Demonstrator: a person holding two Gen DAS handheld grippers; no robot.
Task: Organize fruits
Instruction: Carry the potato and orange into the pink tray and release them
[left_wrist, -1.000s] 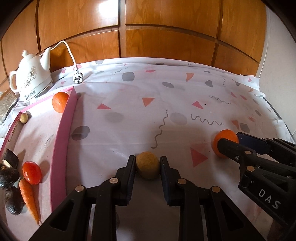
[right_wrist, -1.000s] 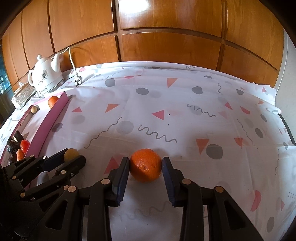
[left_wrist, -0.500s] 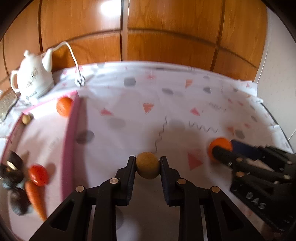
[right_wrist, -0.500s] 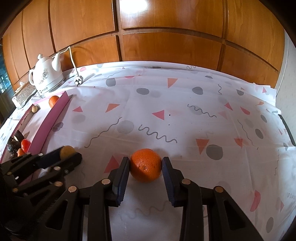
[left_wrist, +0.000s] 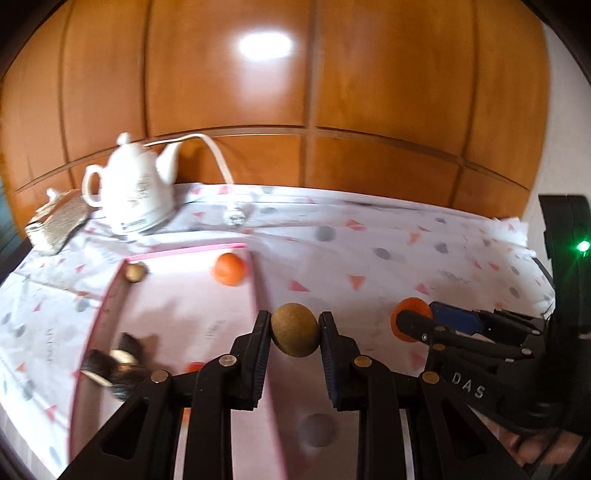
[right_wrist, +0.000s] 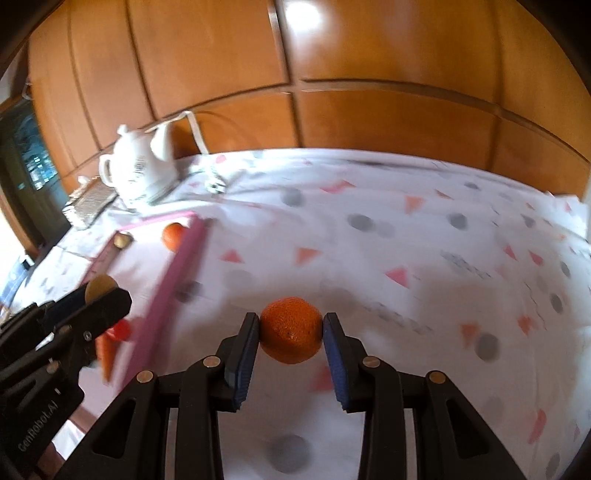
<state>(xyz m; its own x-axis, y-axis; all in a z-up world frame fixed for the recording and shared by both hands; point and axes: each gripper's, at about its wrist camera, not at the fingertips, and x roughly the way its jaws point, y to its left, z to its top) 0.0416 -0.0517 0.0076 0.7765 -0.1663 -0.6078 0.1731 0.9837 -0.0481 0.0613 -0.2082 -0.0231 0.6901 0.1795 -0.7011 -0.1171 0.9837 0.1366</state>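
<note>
**Two fruits gripped, both clear of the cloth**

While both grippers hang above the patterned tablecloth (right_wrist: 424, 229), each carries one fruit. The left gripper (left_wrist: 294, 334) is clamped on a round brown fruit (left_wrist: 294, 329), pads pressing its widest part. The right gripper (right_wrist: 291, 330) holds an orange (right_wrist: 291, 329) the same way, across its middle.

Both look firm and fairly light. The orange's pebbled rind should give the pads good purchase, though hard squeezing could bruise it. The brown fruit's matte skin seems less slippery; being round, it could roll once released.

Ahead on the left lies the pink-rimmed tray (left_wrist: 255, 280), already holding another orange (left_wrist: 229, 269), a likely destination.
</note>
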